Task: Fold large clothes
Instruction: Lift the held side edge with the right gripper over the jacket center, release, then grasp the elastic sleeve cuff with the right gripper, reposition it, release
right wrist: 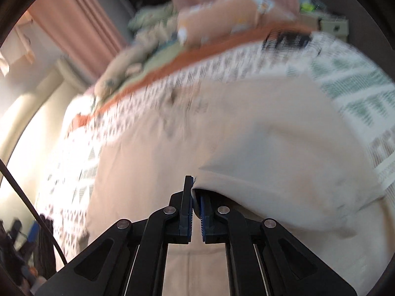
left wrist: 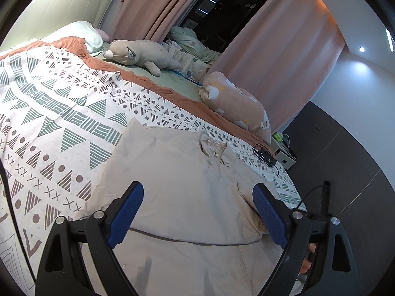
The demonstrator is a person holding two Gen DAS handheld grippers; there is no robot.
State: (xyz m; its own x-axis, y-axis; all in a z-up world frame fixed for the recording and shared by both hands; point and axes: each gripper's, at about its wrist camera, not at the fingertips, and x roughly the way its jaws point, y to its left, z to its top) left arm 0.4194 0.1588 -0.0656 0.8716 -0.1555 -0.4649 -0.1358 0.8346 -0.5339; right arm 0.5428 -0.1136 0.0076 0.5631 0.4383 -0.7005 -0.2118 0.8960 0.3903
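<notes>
While right hand-held gripper [right wrist: 195, 194] pinches beige garment [right wrist: 259, 133] fold, left hand-held gripper [left wrist: 197, 212] above it

So, headcount from where I'm standing: one beige garment [left wrist: 177, 172] spread on the bed, and one patterned bedspread [left wrist: 49, 113] under it. Two grippers, the left gripper [left wrist: 197, 212] and the right gripper [right wrist: 196, 202], two fingers each. Two plush toys: a grey one [left wrist: 143, 54] and a pink one [left wrist: 234, 101]. One white pillow [left wrist: 81, 34], two pink curtains [left wrist: 279, 56], one tangle of black cable [left wrist: 265, 155], one small box [left wrist: 286, 157] on the floor.
</notes>
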